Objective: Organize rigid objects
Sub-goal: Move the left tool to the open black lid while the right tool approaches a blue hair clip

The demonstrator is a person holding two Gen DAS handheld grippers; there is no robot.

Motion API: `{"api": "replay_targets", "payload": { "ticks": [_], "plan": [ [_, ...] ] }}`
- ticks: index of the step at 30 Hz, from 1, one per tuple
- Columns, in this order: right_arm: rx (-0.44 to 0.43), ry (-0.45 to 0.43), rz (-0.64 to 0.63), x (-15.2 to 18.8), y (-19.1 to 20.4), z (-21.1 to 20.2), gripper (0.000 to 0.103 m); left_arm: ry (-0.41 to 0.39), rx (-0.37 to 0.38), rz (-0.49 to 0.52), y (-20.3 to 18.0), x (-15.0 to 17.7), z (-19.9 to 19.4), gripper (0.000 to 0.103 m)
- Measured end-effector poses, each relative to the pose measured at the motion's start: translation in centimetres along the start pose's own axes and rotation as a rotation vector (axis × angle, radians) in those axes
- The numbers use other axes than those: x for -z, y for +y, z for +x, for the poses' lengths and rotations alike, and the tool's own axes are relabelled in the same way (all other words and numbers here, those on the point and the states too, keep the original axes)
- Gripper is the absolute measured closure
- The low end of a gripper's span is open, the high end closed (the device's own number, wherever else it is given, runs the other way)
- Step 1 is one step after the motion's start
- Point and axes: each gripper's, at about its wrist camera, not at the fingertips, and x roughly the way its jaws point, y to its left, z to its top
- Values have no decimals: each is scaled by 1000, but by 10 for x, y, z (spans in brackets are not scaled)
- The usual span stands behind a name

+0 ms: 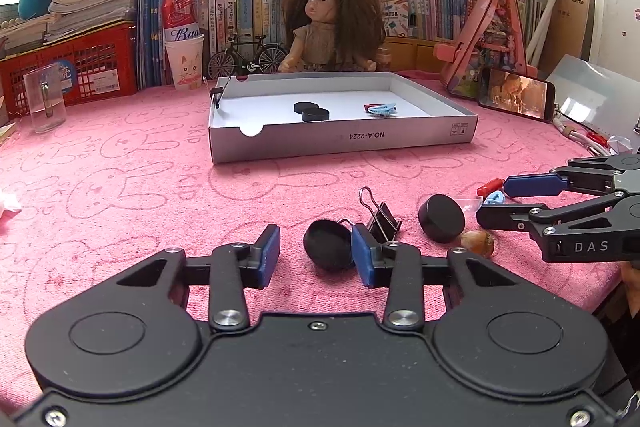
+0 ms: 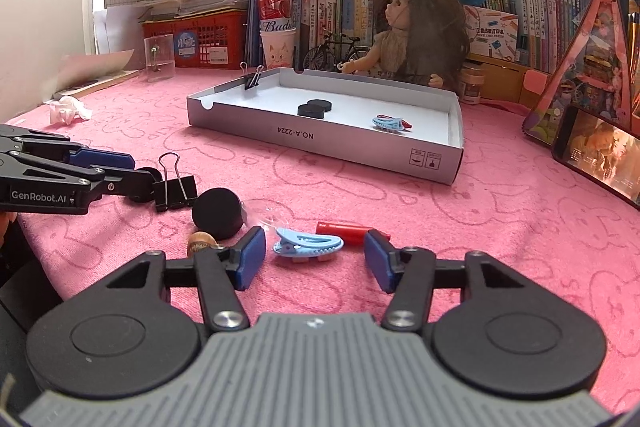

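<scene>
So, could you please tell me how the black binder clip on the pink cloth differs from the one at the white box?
The binder clip on the cloth lies flat on its side beside the left gripper; the binder clip at the box stands upright, seemingly clamped on the box wall. The cloth clip still awaits sorting; the box clip is already placed. Both are black with wire handles.

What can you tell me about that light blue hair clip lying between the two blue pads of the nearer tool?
The light blue hair clip looks like glossy plastic, a claw type with a slotted curved top and short teeth below, closed. It lies on its teeth on the pink cloth, lengthwise across the view, between the right gripper's blue pads, which do not touch it. A red piece lies just behind it, seemingly touching. A similar clip already sits in the white box.
</scene>
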Motion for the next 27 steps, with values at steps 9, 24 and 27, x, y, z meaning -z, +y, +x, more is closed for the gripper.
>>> {"api": "replay_targets", "payload": {
  "ticks": [9, 24, 27],
  "plan": [
    [-16, -6, 15, 2, 5, -1, 49, -16, -17, 10, -3, 3, 0, 66],
    [-11, -13, 38, 2, 4, -3, 51, -27, -24, 51, -10, 7, -4, 66],
    [-11, -14, 45, 2, 4, -3, 52, -20, -27, 42, -8, 8, -2, 66]
  ]
}}
